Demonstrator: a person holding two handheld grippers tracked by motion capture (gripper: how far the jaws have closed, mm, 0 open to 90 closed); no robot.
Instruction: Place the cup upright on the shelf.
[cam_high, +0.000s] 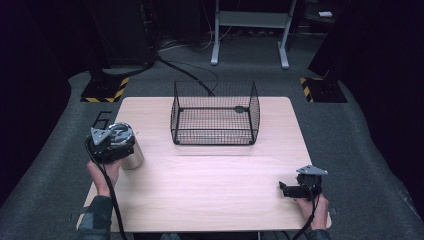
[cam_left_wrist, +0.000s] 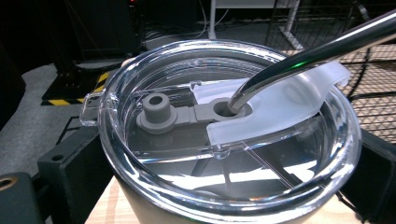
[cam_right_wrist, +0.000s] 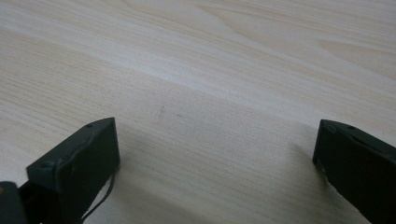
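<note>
Room dim, near black at the back and both sides; light falls from overhead onto the pale wood table (cam_high: 210, 175), which is the brightest thing in the high view, with soft shadow under the wire basket (cam_high: 215, 114) toward the table's near edge and the whole picture soft and grainy. In the left gripper view the clear lid (cam_left_wrist: 224, 154) carries white glare streaks and reflections, the metal straw (cam_left_wrist: 317, 51) a bright highlight along its length, and the background is murky. In the right gripper view the wood grain is evenly lit and fairly sharp, both black jaws slightly blurred at the bottom corners, throwing faint shadows on the table.
</note>
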